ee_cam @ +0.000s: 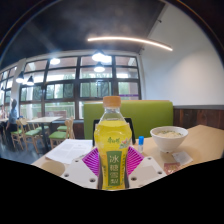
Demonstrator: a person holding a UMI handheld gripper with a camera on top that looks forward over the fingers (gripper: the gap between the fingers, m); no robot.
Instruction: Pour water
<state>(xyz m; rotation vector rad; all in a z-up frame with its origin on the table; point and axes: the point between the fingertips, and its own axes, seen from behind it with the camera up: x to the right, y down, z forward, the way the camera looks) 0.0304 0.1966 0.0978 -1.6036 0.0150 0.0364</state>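
Note:
A yellow drink bottle with an orange cap and a green-and-white label stands upright between my fingers, held above the pale wooden table. My gripper is shut on the bottle, with the magenta pads pressing against its lower body on both sides. A white bowl sits on the table beyond and to the right of the bottle.
A small blue-capped item stands just right of the bottle. White papers lie on the table to the left. A green booth seat lies behind, with windows, dining tables and a seated person far left.

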